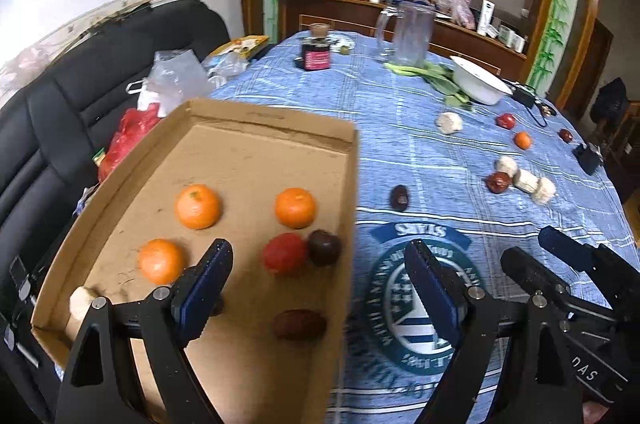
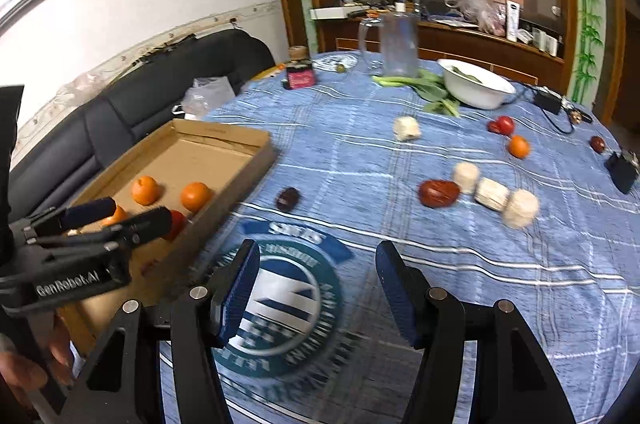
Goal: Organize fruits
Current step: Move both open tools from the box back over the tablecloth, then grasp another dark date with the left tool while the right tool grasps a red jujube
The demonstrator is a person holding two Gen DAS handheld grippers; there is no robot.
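Note:
A shallow cardboard box sits at the table's left edge. It holds three oranges, a red tomato, a dark plum and a brown date. My left gripper is open and empty above the box's near right side. My right gripper is open and empty over the tablecloth logo. Loose on the cloth lie a dark date, a red date, an orange, a tomato and another date.
Several pale corn-like chunks lie among the loose fruit. A white bowl, greens, a glass pitcher and a jar stand at the far side. A black sofa with bags lies left.

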